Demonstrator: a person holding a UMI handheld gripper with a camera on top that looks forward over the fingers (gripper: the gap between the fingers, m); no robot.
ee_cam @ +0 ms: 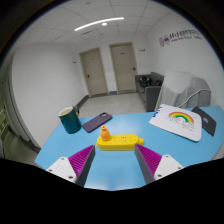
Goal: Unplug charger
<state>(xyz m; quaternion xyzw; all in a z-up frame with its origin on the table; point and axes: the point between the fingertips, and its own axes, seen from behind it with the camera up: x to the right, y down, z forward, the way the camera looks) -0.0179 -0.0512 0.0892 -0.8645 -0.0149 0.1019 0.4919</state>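
Power strip point(119, 142) on the bench point(170, 140) just ahead of the fingers point(66, 166), phone point(97, 122) behind it, mug point(69, 120) left of phone, notebook point(182, 119) to the right

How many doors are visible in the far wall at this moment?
2: one door left, beyond the mug; another door beside it, right. The tool is open.

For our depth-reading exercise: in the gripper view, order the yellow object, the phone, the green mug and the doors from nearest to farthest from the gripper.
1. Yellow object: between the open gripper fingers.
2. Phone: just beyond, flat on the blue table.
3. Green mug: beside the phone, near the table's far edge; close to call.
4. Doors: across the room.
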